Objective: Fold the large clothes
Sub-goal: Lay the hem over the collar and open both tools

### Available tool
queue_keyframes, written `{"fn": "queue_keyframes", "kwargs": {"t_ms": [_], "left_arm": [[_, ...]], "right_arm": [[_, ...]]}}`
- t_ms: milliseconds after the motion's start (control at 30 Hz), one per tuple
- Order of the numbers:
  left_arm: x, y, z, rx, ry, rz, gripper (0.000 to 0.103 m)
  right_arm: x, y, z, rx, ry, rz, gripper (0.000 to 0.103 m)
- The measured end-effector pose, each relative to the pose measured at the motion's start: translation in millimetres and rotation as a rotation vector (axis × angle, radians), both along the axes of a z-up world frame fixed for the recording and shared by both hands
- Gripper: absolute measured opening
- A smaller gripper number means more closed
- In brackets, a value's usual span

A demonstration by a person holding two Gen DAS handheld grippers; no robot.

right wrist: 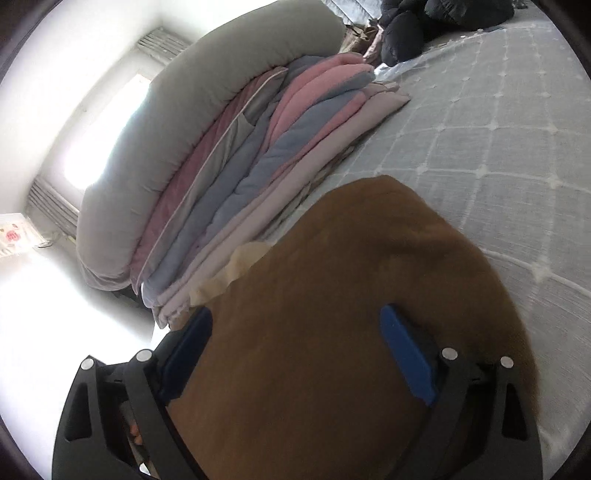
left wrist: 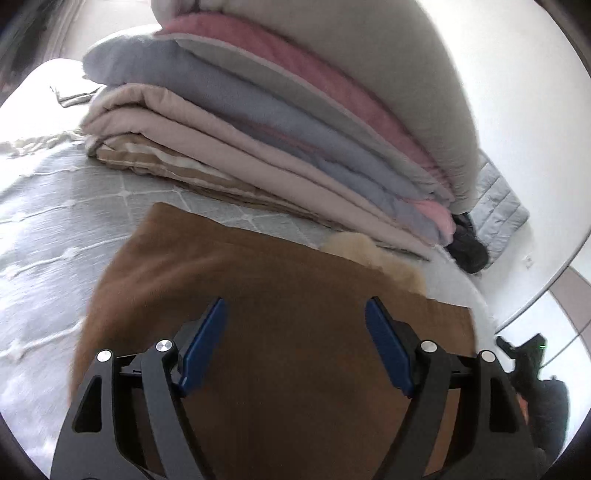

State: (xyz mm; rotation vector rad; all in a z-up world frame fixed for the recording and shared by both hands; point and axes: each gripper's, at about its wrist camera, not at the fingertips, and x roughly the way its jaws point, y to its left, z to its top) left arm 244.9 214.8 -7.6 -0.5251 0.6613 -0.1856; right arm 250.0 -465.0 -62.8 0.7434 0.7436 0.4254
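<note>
Closest to each camera, the fingers stood spread wide with nothing pinched between their blue pads. The left gripper [left wrist: 295, 314] hovered over the brown garment [left wrist: 277, 332], its two fingers [left wrist: 205, 347] well apart and the cloth lying beneath them, not gripped. The right gripper [right wrist: 299, 325] was likewise spread above the same brown garment [right wrist: 332, 314]; the inner faces of its fingers [right wrist: 406, 358] were bare, and the picture did not show whether their tips brushed the fabric.

The garment lay folded into a flat, roughly rectangular bundle on the bed [left wrist: 55, 229], on a grey quilted cover with a pale diamond pattern [right wrist: 480, 147]. At the garment's far edge a cream, fleecy lining [left wrist: 354, 247] showed from under the brown cloth, also seen in the right wrist view [right wrist: 236, 262].

Just beyond that edge sat a tall stack of folded bedding [left wrist: 277, 122]: striped tan at the bottom, then beige, blue-grey and pink layers, topped by a thick grey quilt [right wrist: 207, 110]. The stack lay near the garment, seemingly just apart from it.

Farther off, past the stack, a dark padded jacket [right wrist: 436, 22] lay on the bed, with a light grey quilted piece [left wrist: 498, 206] beside it against the white wall. A bright window [right wrist: 99, 140] glared behind the stack in the right wrist view.
</note>
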Motion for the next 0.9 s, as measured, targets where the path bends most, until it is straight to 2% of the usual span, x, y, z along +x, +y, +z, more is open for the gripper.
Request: {"fn": "queue_keyframes", "kwargs": {"t_ms": [100,133,167,233,300,367,467,567,667,867,900], "left_arm": [[-43.4,12.5,14.8,0.031,-0.019,-0.023,0.074],[-70.6,19.3,21.9,0.055,-0.005,-0.028,0.074],[-86.0,24.4,23.7,0.057,0.002,-0.03,0.074],[-128.4,39.9,20.7,0.025,0.062,-0.029,0.074],[-160.8,54.4,10.0,-0.05,0.122,-0.018,0.074],[-192.0,67.7,-8.6,-0.17,0.186,0.008,0.074],[-221.6,75.9,-42.6,-0.38,0.281,0.041,0.074],[-229.8,69.3,-60.9,-0.491,0.365,0.042,0.074],[-227.4,61.3,-66.8,-0.541,0.369,0.051,0.074],[-210.5,44.9,-85.4,-0.621,0.378,0.103,0.075],[-204.3,42.8,-85.3,-0.612,0.369,0.124,0.075]], "right_arm": [[-35.1,0.2,13.6,-0.031,0.012,0.017,0.089],[-41.2,8.7,21.6,-0.057,0.017,0.032,0.089],[-66.2,-0.8,25.8,-0.093,0.033,0.046,0.089],[-100.5,-13.0,26.4,-0.1,0.064,0.059,0.091],[-143.2,-30.9,16.9,-0.075,0.123,0.058,0.092],[-181.3,-45.7,-1.3,-0.017,0.188,0.055,0.092],[-205.9,-56.1,-25.3,0.106,0.25,0.048,0.092],[-215.8,-58.5,-42.7,0.245,0.272,0.021,0.092],[-214.7,-56.8,-45.5,0.32,0.262,-0.003,0.092],[-189.5,-42.8,-49.1,0.33,0.291,-0.058,0.094],[-183.6,-39.5,-48.6,0.326,0.293,-0.064,0.096]]}}
